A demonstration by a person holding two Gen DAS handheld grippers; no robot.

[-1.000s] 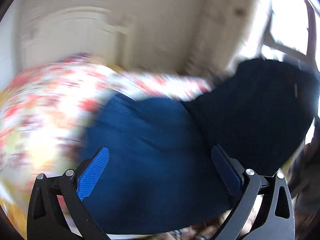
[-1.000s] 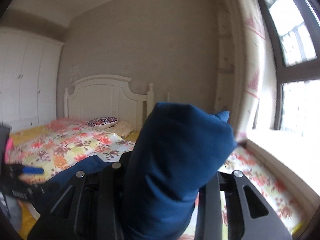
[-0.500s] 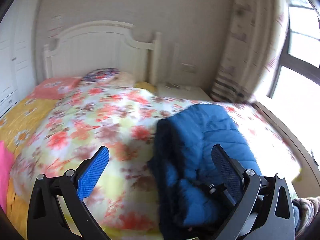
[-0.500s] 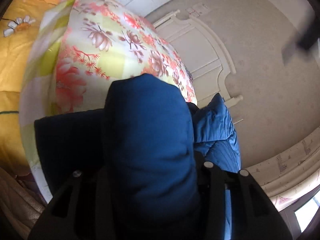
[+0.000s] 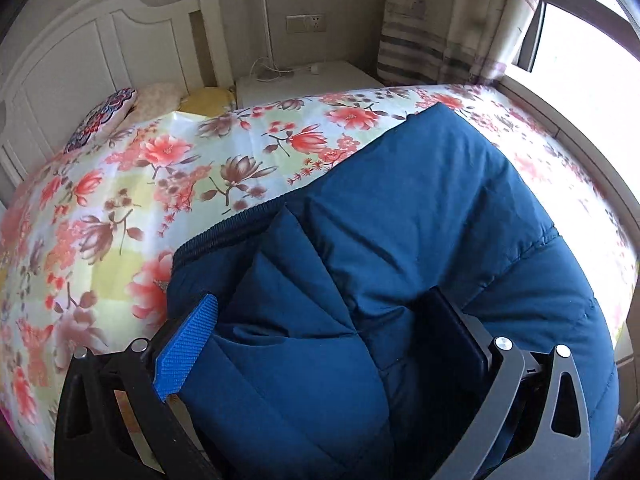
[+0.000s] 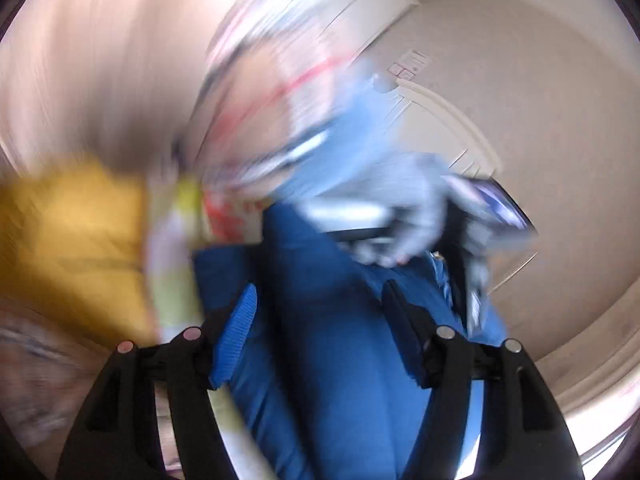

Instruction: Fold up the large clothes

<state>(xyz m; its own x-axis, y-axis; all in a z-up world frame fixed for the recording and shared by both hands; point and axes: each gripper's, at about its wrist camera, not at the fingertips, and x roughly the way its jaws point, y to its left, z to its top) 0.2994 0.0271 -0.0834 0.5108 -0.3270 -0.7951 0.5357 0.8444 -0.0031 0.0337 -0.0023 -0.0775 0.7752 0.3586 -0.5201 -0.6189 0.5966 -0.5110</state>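
A dark blue padded jacket (image 5: 420, 232) lies bunched on the floral bedspread (image 5: 160, 176) near the bed's right side. My left gripper (image 5: 324, 344) is open, its blue-padded fingers (image 5: 186, 350) straddling a thick fold of the jacket at the near end. In the blurred right wrist view the same blue jacket (image 6: 328, 320) fills the gap of my right gripper (image 6: 320, 340), whose jaws are spread apart around the fabric. A gloved hand with the other gripper (image 6: 420, 216) shows blurred just beyond it.
A white headboard (image 5: 80, 52) and small pillows (image 5: 104, 116) are at the bed's far end. A white nightstand (image 5: 308, 80) stands by the wall, with a curtain (image 5: 440, 20) and window (image 5: 580, 60) at the right. A yellow sheet (image 6: 68, 240) shows at left in the right wrist view.
My left gripper moved down and forward onto the jacket, so fabric now sits between its fingers. My right gripper's jaws opened from around the jacket fold and the camera swings fast.
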